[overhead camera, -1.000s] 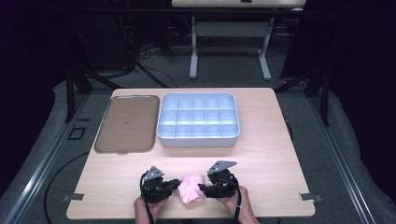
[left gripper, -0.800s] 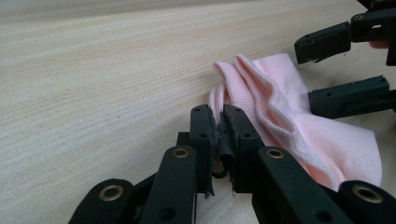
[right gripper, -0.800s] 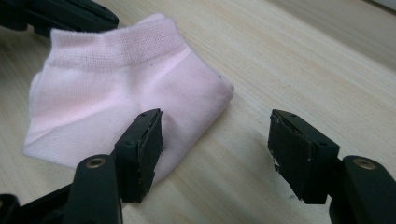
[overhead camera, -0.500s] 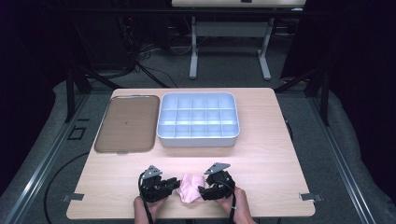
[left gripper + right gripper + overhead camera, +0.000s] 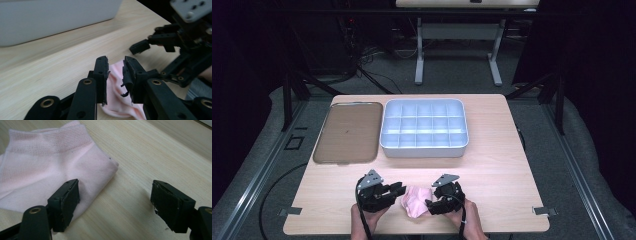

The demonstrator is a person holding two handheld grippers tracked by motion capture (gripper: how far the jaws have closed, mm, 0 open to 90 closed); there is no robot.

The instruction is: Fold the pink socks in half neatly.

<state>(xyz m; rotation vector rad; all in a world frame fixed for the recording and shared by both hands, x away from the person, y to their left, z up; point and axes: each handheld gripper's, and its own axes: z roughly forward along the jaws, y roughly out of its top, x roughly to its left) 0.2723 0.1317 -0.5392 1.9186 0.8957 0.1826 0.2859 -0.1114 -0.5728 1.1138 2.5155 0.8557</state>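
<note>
Little change over the last second. Right gripper [image 5: 433, 204] now a touch nearer and further left than a second ago, closing in on the pink sock [image 5: 414, 202]; left gripper [image 5: 398, 190] much where it was. Sock unmoved, bunched at the near edge of the table [image 5: 497, 175], between the two tools.

From the right gripper view, jaws spread wide: one over the folded toe of the sock [image 5: 50, 165], the other above bare wood to the side. No grip there yet.

From the left gripper view, jaws drawn to a narrow gap at the left edge of the sock [image 5: 117, 106], pink cloth showing through the slit. Cannot tell whether cloth is pinched or merely lying beyond the tips.

Meaning for the work: apparently lining up a two-sided hold on the sock, left side set first, right side arriving. Probably next, a closing of the wide jaws on the toe fold.

Divided white bin [image 5: 424, 150] and brown tray [image 5: 347, 132] at the far side, well apart from the sock.
</note>
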